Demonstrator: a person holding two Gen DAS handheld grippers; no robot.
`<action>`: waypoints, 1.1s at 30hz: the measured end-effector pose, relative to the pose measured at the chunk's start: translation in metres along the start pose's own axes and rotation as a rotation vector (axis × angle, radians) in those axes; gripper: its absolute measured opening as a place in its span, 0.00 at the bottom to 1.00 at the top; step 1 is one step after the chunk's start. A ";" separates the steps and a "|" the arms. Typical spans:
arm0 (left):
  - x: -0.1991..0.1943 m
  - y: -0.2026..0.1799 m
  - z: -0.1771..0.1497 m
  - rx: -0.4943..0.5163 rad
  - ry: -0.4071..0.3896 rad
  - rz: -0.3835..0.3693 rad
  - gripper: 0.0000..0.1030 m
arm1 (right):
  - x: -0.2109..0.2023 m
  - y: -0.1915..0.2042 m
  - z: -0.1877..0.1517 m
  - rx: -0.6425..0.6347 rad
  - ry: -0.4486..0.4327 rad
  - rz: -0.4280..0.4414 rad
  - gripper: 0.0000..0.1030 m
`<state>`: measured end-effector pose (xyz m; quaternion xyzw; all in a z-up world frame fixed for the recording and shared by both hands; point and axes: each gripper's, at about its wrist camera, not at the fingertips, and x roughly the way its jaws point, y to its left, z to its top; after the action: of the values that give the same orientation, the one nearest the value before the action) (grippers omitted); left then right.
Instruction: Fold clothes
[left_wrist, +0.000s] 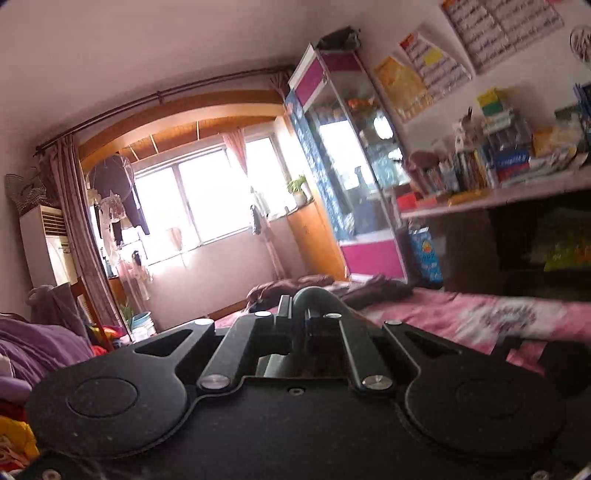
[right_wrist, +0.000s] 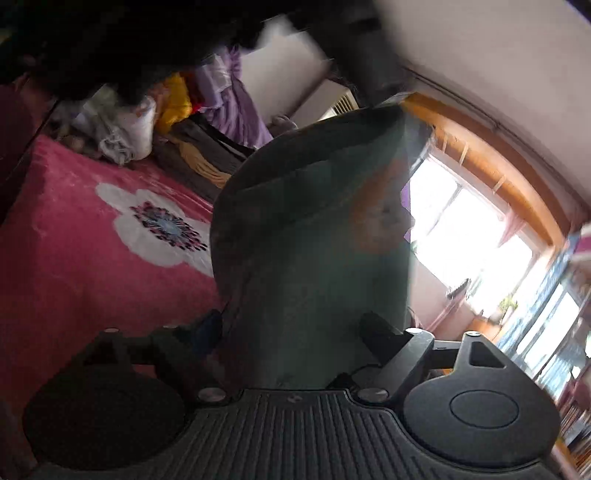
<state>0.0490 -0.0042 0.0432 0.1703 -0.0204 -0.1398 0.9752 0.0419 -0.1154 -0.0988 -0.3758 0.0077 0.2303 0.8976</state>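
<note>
A grey-green garment (right_wrist: 314, 221) rises from between the fingers of my right gripper (right_wrist: 291, 332) and fills the middle of the right wrist view; the gripper is shut on it, held above the pink flowered bed cover (right_wrist: 74, 258). In the left wrist view my left gripper (left_wrist: 312, 314) is shut on a rounded fold of the same grey-green garment (left_wrist: 314, 295), with the fingers drawn close together. The rest of the cloth is hidden below the gripper body. The bed cover (left_wrist: 461, 317) stretches away to the right.
Dark brown clothes (left_wrist: 332, 286) lie at the bed's far end. A heap of purple, yellow and white clothes (right_wrist: 221, 110) sits beside the bed. A glass cabinet (left_wrist: 351, 166) and a cluttered desk (left_wrist: 498, 195) stand right; a bright window (left_wrist: 207, 199) is ahead.
</note>
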 end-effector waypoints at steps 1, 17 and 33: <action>-0.003 -0.002 0.007 0.004 -0.014 0.002 0.03 | -0.006 -0.001 0.003 0.006 -0.017 0.010 0.62; -0.057 0.018 0.045 0.109 -0.128 0.111 0.03 | -0.119 -0.115 0.055 0.266 -0.215 -0.188 0.06; -0.098 0.022 0.079 0.183 -0.165 0.093 0.03 | -0.125 -0.169 0.049 0.350 -0.223 -0.209 0.04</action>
<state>-0.0460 0.0178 0.1255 0.2452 -0.1213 -0.1054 0.9561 -0.0069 -0.2364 0.0737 -0.1852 -0.0910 0.1712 0.9634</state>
